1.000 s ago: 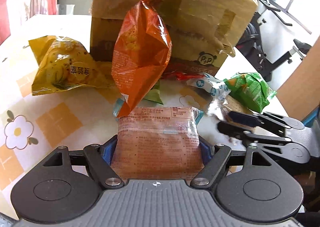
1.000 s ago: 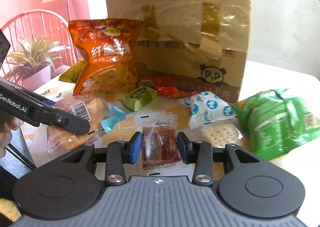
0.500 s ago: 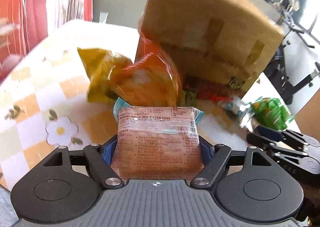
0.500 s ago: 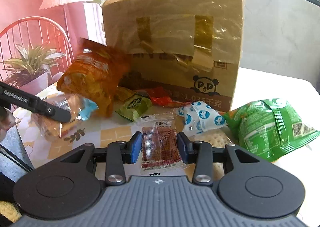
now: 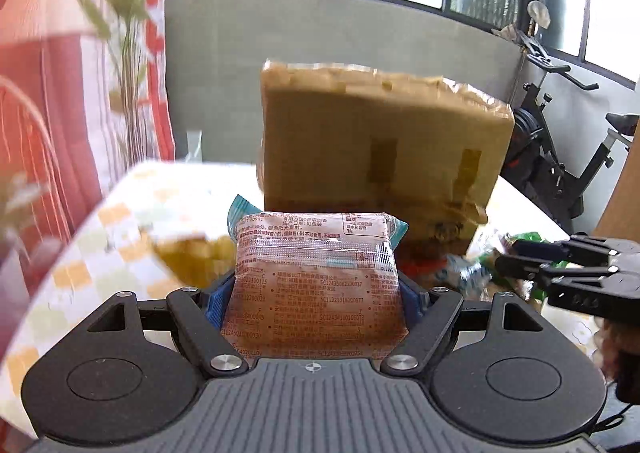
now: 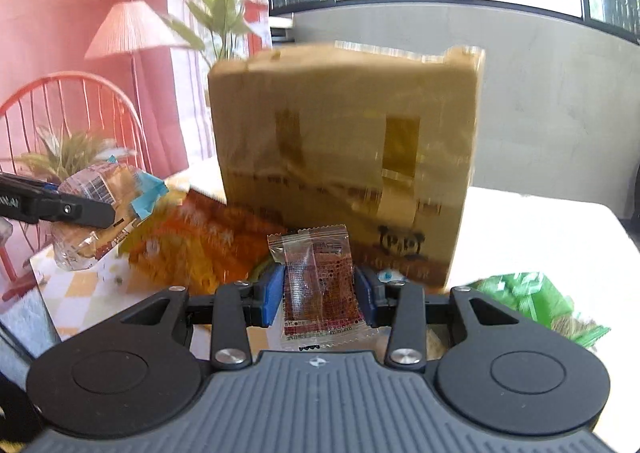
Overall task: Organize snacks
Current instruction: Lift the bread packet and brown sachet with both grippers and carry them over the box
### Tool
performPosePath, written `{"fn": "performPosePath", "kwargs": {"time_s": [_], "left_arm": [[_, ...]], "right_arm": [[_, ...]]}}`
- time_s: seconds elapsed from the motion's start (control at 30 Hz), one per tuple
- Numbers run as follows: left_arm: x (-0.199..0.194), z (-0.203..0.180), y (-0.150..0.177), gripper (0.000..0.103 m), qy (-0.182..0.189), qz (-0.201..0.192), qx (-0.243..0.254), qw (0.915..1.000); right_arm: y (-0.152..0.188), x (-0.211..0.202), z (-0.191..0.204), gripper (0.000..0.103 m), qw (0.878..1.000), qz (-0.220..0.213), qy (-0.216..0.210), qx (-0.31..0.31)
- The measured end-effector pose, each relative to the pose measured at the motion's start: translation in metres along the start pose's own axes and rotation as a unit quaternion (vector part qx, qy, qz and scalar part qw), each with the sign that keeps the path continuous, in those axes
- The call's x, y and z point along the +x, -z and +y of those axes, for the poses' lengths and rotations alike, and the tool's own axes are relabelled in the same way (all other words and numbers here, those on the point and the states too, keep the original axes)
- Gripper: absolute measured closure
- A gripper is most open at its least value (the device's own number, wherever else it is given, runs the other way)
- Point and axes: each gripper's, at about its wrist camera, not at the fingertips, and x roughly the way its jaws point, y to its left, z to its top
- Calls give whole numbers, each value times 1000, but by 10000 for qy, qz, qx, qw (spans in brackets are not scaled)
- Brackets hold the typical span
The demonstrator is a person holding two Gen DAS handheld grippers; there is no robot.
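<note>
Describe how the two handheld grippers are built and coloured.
Both match. The left gripper and right gripper each have a grey ribbed body, two round black housings, black linkage arms with silver pivot screws, and blue pads on the jaws. White lettering marks the left gripper's side in the right wrist view, too cropped to read.

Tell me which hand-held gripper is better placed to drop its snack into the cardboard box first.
Probably the right hand-held gripper: its small sachet sits squarely before the cardboard box. The left hand-held gripper carries a bulkier bread packet, left of the box.
</note>
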Motion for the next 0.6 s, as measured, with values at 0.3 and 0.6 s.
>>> {"fn": "performPosePath", "kwargs": {"time_s": [0.3, 0.6], "left_arm": [[10, -8, -72, 23, 223, -696, 119, 9973], [44, -29, -151, 23, 463, -1046, 243, 9931]], "right_arm": [[-58, -14, -11, 62, 9963, -857, 48, -88], [-117, 0, -36, 62, 9904, -1349, 244, -149]]}}
